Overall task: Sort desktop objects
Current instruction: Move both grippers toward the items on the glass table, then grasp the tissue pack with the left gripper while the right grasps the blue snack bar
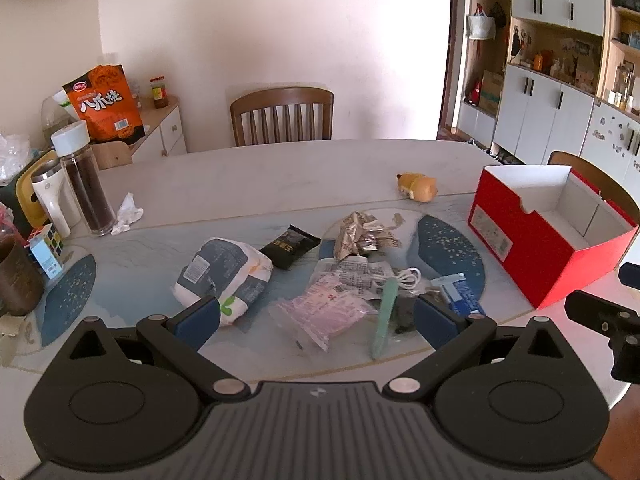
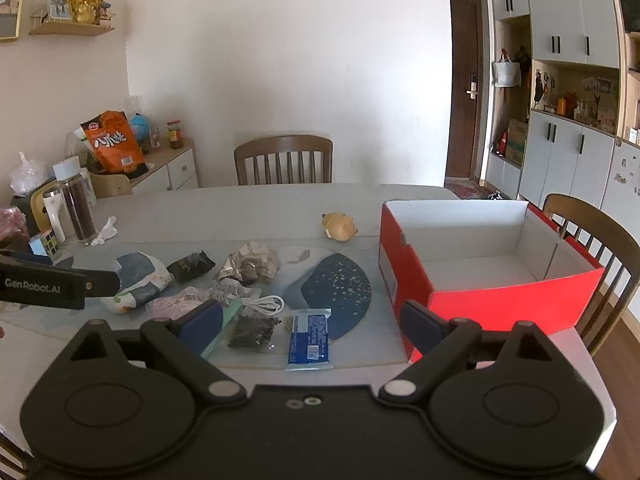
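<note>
The left gripper [image 1: 316,320] has its blue fingers [image 1: 196,320] wide apart with nothing between them, low in the frame above a pink plastic packet [image 1: 326,314] and a pale green strip [image 1: 385,320]; that spread looks set for a pick from the pile. The right gripper [image 2: 312,322] also stands wide with nothing clamped, and a blue wrapper [image 2: 309,338] lies flat on the table just ahead of it, the likeliest first pick.

Further out, the clutter sits bunched at the centre of both views: a white cable [image 2: 262,304], a dark crumpled packet [image 2: 254,332], a crushed foil wrapper [image 1: 362,236], a black sachet [image 1: 290,246] and a soft blue-and-white pack [image 1: 222,276].

The red box [image 2: 404,276] stands open and empty at the right of both frames, close to the right gripper, apparently the bin for sorted things. A small yellow toy [image 1: 416,186] lies apart, beyond the pile.
</note>
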The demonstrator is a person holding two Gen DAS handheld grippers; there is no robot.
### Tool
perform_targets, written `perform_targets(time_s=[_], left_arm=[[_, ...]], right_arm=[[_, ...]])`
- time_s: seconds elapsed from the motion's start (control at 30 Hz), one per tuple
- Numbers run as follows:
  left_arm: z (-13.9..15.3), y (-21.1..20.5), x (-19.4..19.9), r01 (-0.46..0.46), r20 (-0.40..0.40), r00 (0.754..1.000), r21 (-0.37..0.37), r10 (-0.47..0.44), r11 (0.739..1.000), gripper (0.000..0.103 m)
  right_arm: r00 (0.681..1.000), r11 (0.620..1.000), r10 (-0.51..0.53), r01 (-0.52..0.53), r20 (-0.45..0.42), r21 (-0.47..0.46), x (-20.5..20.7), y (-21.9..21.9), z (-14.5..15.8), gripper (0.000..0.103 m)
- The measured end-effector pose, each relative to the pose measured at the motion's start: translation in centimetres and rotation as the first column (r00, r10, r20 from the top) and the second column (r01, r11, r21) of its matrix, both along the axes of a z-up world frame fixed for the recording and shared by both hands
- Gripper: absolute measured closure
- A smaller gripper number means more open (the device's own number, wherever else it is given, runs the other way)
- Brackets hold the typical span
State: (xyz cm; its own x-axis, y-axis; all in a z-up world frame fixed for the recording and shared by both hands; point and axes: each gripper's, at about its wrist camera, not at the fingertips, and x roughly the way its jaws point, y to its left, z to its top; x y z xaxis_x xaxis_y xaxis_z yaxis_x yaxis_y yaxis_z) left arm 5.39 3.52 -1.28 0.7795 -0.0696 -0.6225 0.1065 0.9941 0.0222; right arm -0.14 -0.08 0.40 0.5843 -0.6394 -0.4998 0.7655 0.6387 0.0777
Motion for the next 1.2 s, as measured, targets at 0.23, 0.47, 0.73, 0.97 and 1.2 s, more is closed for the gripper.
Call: perform_targets(time_s=[0.23, 0.47, 0.73, 0.97, 1.2], left_arm=[[-1.1, 1.8, 2.4, 0.025, -0.019, 1.0, -0.013, -0.025, 1.0, 0.0], [-2.7, 3.7, 5.2, 0.044, -0.016, 0.999, 0.008, -0.044, 0.999, 0.0], [-4.6, 5.3, 9.0, 0.079, -0.012, 0.997, 0.065, -0.078, 0.995, 0.0], [-6.9, 6.5, 12.0, 0.103, -0.026, 0.995, 0.135, -0.101, 0.985, 0.0], [-9.4, 7.2, 14.2, 0.124, -0.074, 0.991, 0.168, -0.113, 0.978, 0.0]], right_arm=[[1.0, 1.0, -0.01, 0.01, -0.028, 0.024, 2.4, -1.2, -1.0, 0.01], [0.998, 0.998, -0.036, 0.039, -0.053, 0.053, 4.3, -2.7, -2.8, 0.013], [0.995, 0.993, -0.06, 0.068, -0.081, 0.092, 6.3, -4.8, -4.7, 0.016], [0.99, 0.99, -0.066, 0.081, -0.128, 0.114, 7.8, -6.6, -6.7, 0.016], [0.982, 0.986, -0.063, 0.089, -0.176, 0.143, 8.8, -8.0, -8.6, 0.019]])
